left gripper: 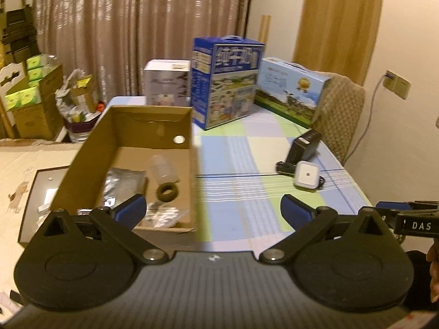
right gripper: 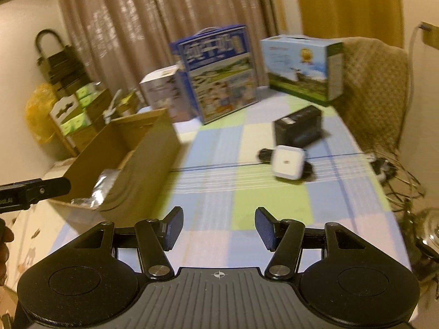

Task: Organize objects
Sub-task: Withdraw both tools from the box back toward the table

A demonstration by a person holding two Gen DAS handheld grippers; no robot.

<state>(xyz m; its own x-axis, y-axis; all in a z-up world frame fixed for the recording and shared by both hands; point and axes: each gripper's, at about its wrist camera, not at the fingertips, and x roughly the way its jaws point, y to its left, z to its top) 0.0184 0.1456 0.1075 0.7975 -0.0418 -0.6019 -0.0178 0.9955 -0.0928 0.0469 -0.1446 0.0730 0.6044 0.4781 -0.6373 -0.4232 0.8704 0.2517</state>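
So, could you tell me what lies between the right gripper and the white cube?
Nothing: in the right wrist view, only bare checked tablecloth lies between the open right gripper and the white cube.

Left gripper [left gripper: 212, 213] hung with jaws spread wide and empty above the checked tablecloth [left gripper: 247, 170], its left finger over the near end of an open cardboard box [left gripper: 153, 120] that held a clear plastic bottle [left gripper: 163, 168], a brown ring [left gripper: 167, 192] and silver foil packets [left gripper: 123, 181]. Further right lay a white square device [left gripper: 306, 176] just beside a black box [left gripper: 304, 146]; 3 printed cartons stood at the far edge, the tall blue carton [left gripper: 226, 81] in the middle. Part of the right gripper [left gripper: 411, 216] showed at the right edge, state unclear.
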